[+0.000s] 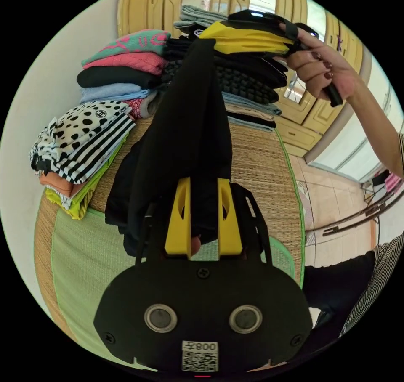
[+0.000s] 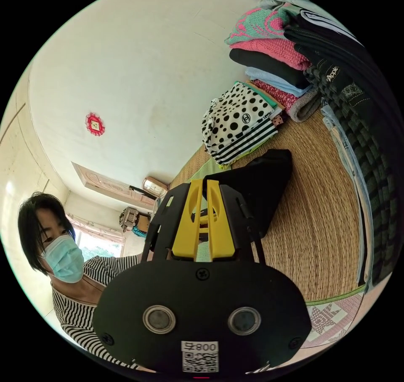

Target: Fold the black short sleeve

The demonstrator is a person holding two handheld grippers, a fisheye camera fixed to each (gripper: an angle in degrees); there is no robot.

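Two claws, one limp black shirt (image 1: 185,146).
Left claw (image 1: 203,218) pinches its hem; right claw (image 1: 248,37) grips the other end; light, floppy, sags between.

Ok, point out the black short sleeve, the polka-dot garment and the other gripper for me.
black short sleeve (image 1: 189,146): left gripper view, middle of the hanging cloth.
polka-dot garment (image 2: 235,112): right gripper view, its dotted top face.
right gripper (image 1: 248,37): left gripper view, on its yellow jaws.
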